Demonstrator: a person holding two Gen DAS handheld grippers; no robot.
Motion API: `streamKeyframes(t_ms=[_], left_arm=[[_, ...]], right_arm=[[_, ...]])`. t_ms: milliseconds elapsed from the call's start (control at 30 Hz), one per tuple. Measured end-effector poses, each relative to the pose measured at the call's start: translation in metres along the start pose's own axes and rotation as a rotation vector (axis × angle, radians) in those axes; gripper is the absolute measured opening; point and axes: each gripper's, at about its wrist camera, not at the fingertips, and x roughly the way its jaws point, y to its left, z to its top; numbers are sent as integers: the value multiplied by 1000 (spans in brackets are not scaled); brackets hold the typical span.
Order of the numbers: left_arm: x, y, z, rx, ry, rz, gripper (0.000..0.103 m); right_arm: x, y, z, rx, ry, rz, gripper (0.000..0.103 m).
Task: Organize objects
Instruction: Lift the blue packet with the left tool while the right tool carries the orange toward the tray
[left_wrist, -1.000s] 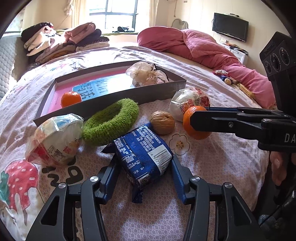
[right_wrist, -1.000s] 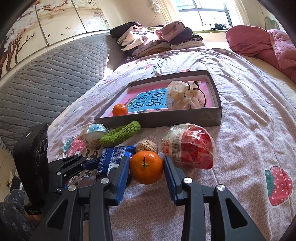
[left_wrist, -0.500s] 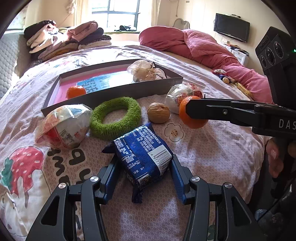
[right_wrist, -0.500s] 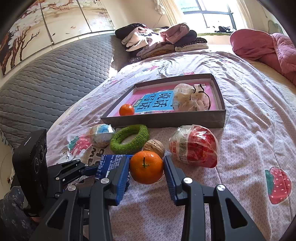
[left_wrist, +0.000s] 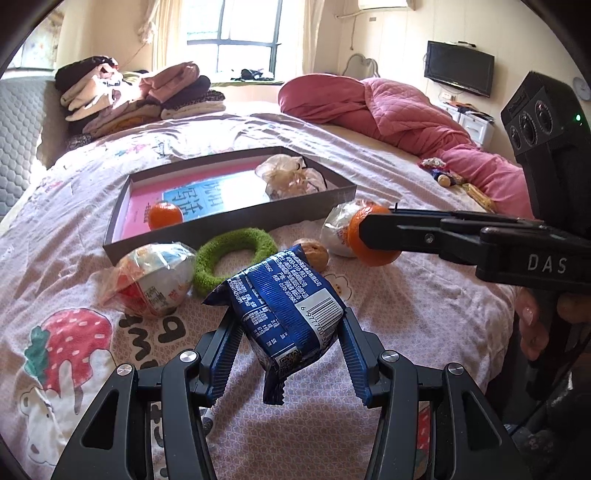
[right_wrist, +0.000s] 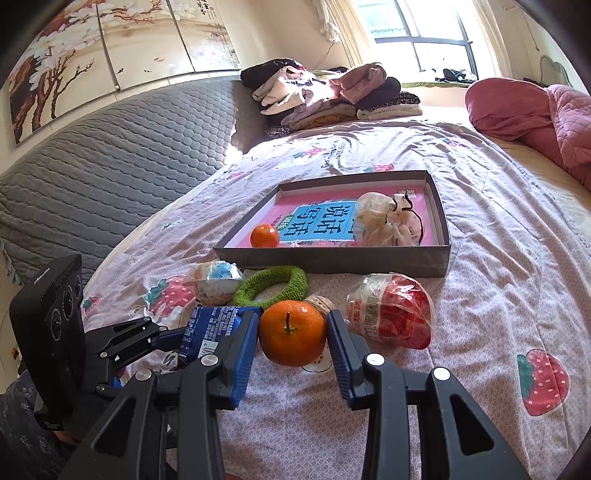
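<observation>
While both grippers grip, the snack packet and one tangerine hang clear of the bedsheet.
Left gripper (left_wrist: 291, 341) pinches the blue snack packet (left_wrist: 284, 306); right gripper (right_wrist: 291, 341) clamps a tangerine (right_wrist: 291, 332). Beyond them on the strawberry-print bedsheet (right_wrist: 498, 295) lie a green ring (left_wrist: 236, 258), a walnut (left_wrist: 314, 253) and two wrapped snacks, in front of the shallow box (left_wrist: 229, 225), which contains another tangerine (left_wrist: 165, 215) and a pouch.
</observation>
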Motion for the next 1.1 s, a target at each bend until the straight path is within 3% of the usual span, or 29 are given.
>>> streamKeyframes(t_ms=[800,1100], left_arm=[[-18,30,55,-39,-116,57,54],[-9,39,66,-47,-113,55,54]], right_arm=[[4,10,39,-73,-46,-5,39],[14,6,48,-78,-43,-16,38]])
